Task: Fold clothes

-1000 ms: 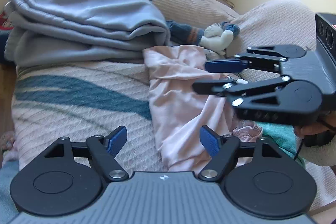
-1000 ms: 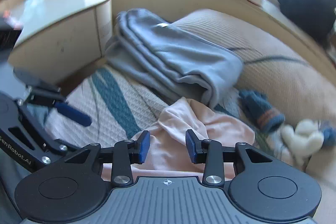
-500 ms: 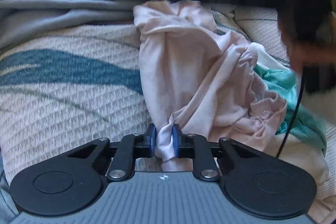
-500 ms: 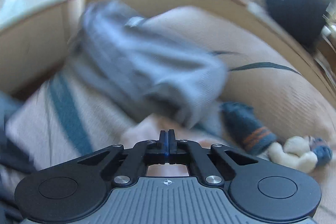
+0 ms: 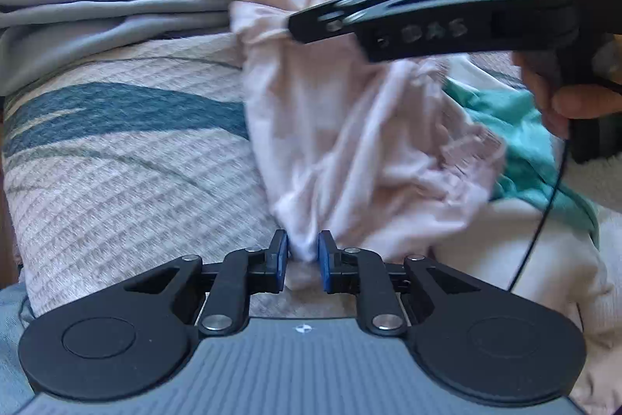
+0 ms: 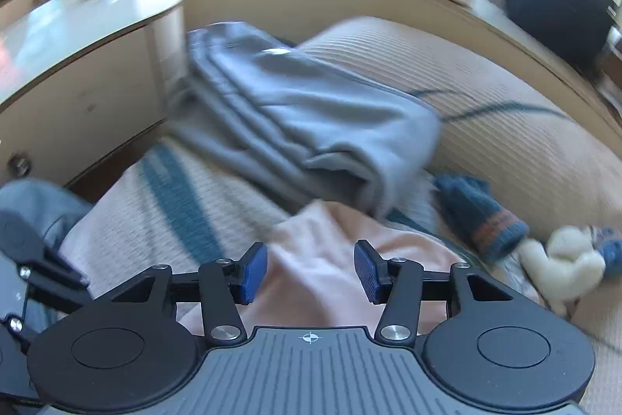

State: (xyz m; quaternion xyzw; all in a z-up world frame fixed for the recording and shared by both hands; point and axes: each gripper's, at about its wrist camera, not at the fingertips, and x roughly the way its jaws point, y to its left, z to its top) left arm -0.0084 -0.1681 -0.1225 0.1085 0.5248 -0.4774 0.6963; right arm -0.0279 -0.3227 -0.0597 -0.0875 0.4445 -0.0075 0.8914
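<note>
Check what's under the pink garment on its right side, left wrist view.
A teal cloth sticks out from beneath the pink garment, lying on the bedspread. How far the teal cloth runs underneath is covered.

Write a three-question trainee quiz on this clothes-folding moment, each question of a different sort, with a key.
1. True or false: the left tool is clamped on a bunch of the pink garment.
2. Multiple choice: what lies directly beyond the pink garment, towards the pillow? A) a folded grey garment B) a red towel C) a cardboard box
3. Fill in: the right tool stands ____ over the pink garment, its pads not pressing the cloth.

Key
1. True.
2. A.
3. Open; its jaws have just been opening, with pink cloth below them, not pinched.
</note>
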